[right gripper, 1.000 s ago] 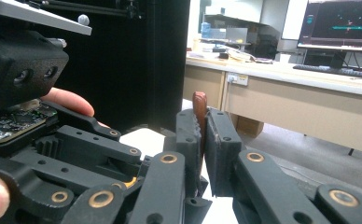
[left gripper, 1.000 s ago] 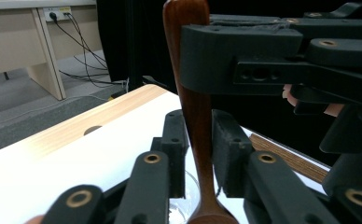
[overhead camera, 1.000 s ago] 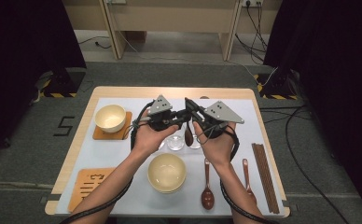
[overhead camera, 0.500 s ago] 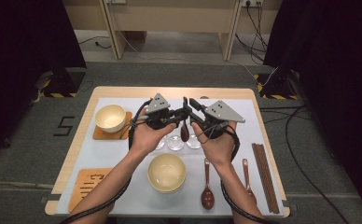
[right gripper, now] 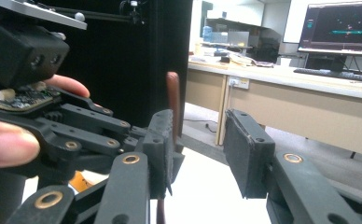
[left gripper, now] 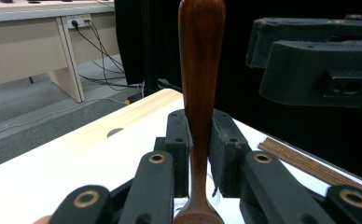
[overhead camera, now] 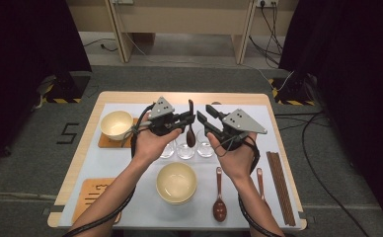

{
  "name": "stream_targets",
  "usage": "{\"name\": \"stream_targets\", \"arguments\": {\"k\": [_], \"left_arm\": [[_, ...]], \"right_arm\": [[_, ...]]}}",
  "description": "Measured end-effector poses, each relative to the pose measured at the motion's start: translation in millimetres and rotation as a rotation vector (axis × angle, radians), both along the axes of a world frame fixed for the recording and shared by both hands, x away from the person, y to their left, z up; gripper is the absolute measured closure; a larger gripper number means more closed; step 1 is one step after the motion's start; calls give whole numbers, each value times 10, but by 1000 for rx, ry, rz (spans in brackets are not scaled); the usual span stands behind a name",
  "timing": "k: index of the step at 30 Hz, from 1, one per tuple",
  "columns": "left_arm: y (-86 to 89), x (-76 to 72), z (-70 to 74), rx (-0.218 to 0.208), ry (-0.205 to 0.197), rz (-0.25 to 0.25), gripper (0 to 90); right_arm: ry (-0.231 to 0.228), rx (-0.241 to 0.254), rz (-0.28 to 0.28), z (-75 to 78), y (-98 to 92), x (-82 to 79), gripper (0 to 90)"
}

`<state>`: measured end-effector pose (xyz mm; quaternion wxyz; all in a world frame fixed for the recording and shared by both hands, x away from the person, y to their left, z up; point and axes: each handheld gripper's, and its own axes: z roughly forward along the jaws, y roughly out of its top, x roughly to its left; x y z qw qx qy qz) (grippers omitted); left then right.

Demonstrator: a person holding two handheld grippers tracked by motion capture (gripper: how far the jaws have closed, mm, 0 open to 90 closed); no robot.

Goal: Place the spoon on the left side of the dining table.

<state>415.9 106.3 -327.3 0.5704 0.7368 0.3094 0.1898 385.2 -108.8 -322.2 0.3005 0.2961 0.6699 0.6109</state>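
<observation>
1. Dark brown wood, a spoon (overhead camera: 190,129) stands upright between the two grippers above the middle of the table (overhead camera: 81,163), handle end up and bowl down over a row of three small glasses (overhead camera: 185,150); its long axis runs close to vertical.
2. The left gripper (overhead camera: 187,120) is held level in the person's left hand (overhead camera: 152,143), pointing toward the right gripper, its pads closed on the spoon's handle.
3. The right gripper (overhead camera: 205,121) is held by the right hand (overhead camera: 234,158), aimed back at the left one. Its jaws have just been opening and stand apart, with nothing pressed between the pads.
4. The left gripper view shows the handle (left gripper: 201,84) rising between both pads and the widening toward the bowl at the bottom edge.
5. The right gripper view shows the spoon (right gripper: 172,107) behind its own left pad, outside the gap, and the left hand's fingertips (right gripper: 6,144) on the other gripper.
</observation>
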Motion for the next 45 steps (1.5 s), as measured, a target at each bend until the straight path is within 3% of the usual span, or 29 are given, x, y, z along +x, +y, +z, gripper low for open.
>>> {"name": "stream_targets", "arguments": {"k": [24,45], "left_arm": [[185,-20,77,-11,-21,37,780],[344,-5,133,-20,-30,65,779]], "right_arm": [[28,-10,-38,-104,-182,-21,616],[74,-17,-84,-327,-366,-38,600]]}}
